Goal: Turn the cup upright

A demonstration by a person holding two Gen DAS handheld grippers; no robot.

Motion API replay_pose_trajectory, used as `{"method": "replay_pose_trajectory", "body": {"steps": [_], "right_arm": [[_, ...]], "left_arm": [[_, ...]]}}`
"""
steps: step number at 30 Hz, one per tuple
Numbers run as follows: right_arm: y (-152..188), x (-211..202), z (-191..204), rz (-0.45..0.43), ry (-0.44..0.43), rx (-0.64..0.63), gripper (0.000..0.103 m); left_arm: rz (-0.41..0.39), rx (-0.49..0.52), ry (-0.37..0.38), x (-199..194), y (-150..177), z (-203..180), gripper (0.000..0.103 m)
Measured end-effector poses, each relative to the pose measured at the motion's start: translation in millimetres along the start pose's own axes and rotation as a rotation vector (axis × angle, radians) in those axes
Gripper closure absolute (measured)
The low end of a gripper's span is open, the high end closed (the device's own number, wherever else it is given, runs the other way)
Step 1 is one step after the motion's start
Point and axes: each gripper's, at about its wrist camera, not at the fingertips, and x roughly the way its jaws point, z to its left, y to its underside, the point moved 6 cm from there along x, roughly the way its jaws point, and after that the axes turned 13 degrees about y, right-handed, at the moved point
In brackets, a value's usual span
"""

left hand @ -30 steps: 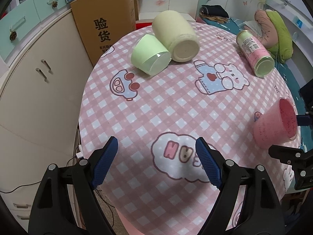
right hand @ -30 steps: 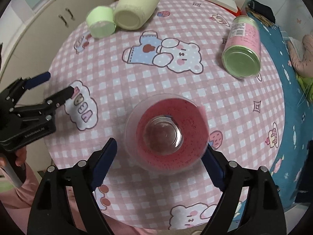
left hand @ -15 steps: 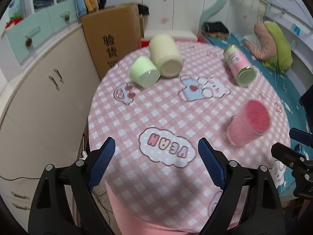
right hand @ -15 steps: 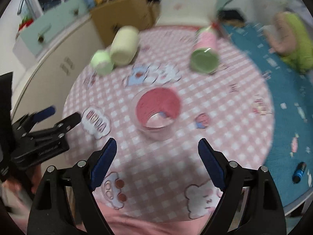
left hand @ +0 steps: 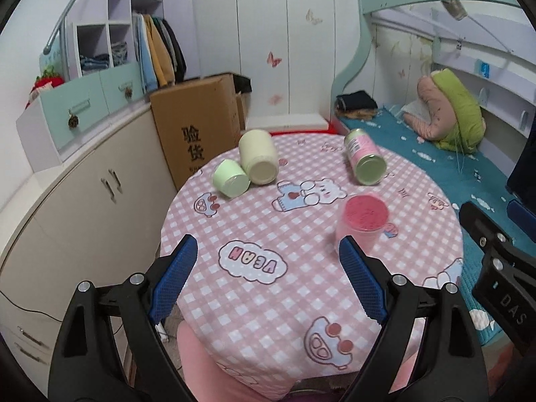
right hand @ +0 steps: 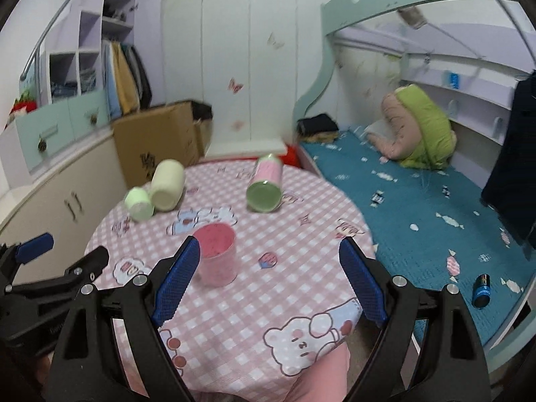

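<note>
Bedroom, round table (left hand: 268, 301) with a pink checked cloth full of cartoon prints, a bunk bed (left hand: 435, 154) with a teal sheet to the right, cream cupboards (left hand: 83, 207) and a cardboard box (left hand: 197, 134) to the left. Your pink cup (left hand: 361, 221) stands upright on the cloth, mouth up, right of the table's middle; the right wrist view shows the same pink cup (right hand: 217, 254) upright and free, nothing touching it. Your left gripper (left hand: 268, 281) sits low at the near edge of the table with its blue pads spread wide and nothing between them. Your right gripper (right hand: 269, 279) is spread just as wide, also holding nothing; the cup shows just past its left pad, outside the gap. Three more containers lie on their sides at the far part of the table: a small green cup (left hand: 231, 179) touching a cream jar (left hand: 258, 160), and a pink and green can (left hand: 365, 160) well apart from them on the right. A pink and green stuffed toy (left hand: 449, 107) lies on the bed, with folded dark clothes (left hand: 356, 104) at its far end. A small battery (right hand: 480, 290) lies on the sheet near the right gripper. Right view is slightly blurred.
</note>
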Motion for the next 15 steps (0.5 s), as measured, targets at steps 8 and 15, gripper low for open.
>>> {"method": "replay_pose_trajectory", "body": {"steps": [8, 15], "right_arm": [[11, -11, -5, -0.049, 0.036, -0.001, 0.021], [13, -17, -7, -0.067, 0.053, -0.007, 0.021]], "left_arm": [[-0.025, 0.003, 0.004, -13, 10, -10, 0.016], [-0.01, 0.01, 0.013, -12, 12, -14, 0.016]]}}
